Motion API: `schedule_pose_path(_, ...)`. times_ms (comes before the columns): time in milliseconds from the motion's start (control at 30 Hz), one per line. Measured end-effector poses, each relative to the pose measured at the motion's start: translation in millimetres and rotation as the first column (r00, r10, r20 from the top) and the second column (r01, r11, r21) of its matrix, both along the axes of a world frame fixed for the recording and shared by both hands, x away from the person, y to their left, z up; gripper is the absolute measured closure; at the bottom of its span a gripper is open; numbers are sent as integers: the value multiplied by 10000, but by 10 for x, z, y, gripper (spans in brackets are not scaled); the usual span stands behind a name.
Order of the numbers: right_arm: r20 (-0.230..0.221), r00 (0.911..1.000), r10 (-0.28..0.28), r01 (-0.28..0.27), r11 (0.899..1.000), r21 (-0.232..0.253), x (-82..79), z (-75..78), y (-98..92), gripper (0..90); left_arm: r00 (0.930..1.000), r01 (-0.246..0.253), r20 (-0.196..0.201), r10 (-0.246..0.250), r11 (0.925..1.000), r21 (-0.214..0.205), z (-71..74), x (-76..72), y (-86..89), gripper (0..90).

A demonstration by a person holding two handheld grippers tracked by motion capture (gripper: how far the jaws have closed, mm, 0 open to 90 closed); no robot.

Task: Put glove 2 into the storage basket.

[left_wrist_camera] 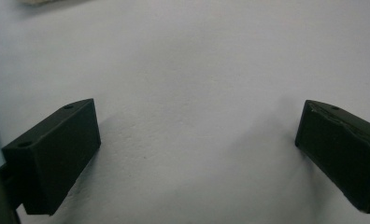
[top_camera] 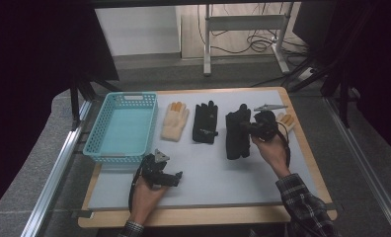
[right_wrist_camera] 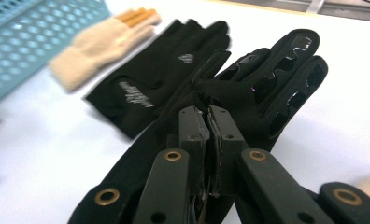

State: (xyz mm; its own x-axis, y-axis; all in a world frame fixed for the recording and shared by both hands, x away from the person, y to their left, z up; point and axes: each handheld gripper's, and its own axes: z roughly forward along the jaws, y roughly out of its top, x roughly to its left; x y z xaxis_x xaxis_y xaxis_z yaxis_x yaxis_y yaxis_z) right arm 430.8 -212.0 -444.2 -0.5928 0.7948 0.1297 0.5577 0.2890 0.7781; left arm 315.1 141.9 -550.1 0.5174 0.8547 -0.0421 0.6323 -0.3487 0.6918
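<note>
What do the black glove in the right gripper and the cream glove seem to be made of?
Black glove held by the right gripper: probably thin synthetic fabric, matte, with glossy patches on the fingers that look like rubber or plastic grips. Cream glove: looks like fuzzy fleece or knit wool, with smooth orange fingertips, perhaps a different cloth.

Black padded glove (right_wrist_camera: 248, 88), pinched at its edge, fingers away, partly lifted.
</note>
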Motion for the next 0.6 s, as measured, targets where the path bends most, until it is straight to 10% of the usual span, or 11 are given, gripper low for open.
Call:
schedule_pose_path(300, 84, 9985, 534, -534, 9986, 33, -709, -15, 202, 837, 10000, -70, 42, 70, 9999, -80, -3, 0, -7, 7)
schedule_pose_path(600, -100, 9962, 863, -864, 9961, -156, -1051, -283, 303, 835, 10000, -41, 10, 41, 10000, -38, -1, -1, -4, 7)
